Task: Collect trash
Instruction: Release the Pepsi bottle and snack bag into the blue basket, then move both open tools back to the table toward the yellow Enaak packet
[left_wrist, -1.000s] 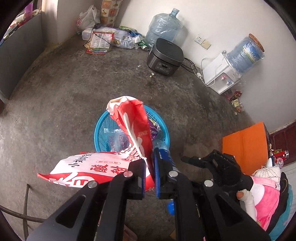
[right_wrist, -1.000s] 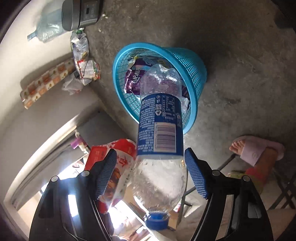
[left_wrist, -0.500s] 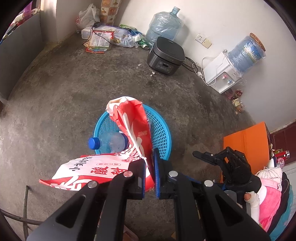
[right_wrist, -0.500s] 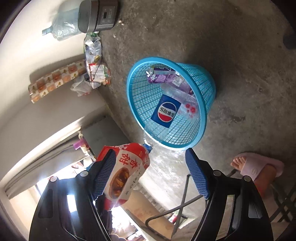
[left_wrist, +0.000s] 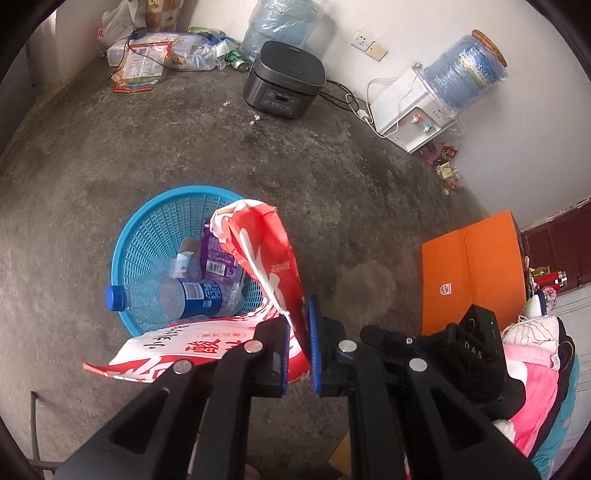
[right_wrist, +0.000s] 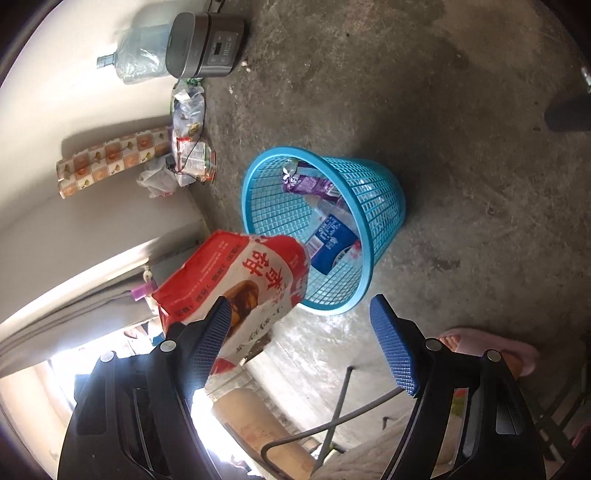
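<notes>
Bare, stained concrete floor (left_wrist: 155, 155), meeting white plastered walls (left_wrist: 424, 26). Dark rice cooker (left_wrist: 284, 79) on the floor by the wall, near a white water dispenser (left_wrist: 410, 110) under a double socket (left_wrist: 367, 46). Orange panel (left_wrist: 472, 273) at the right edge. Strong daylight low in the right wrist view.

bottle (left_wrist: 192, 295) in basket (left_wrist: 147, 221), snack bag (left_wrist: 266, 258) over basket's rim

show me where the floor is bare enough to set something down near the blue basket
Bare concrete floor runs between the blue basket and the rice cooker, and between the basket and the orange box. Crowded: the corner litter pile, the wrappers by the water dispenser, and the basket itself, holding a bottle.
</notes>
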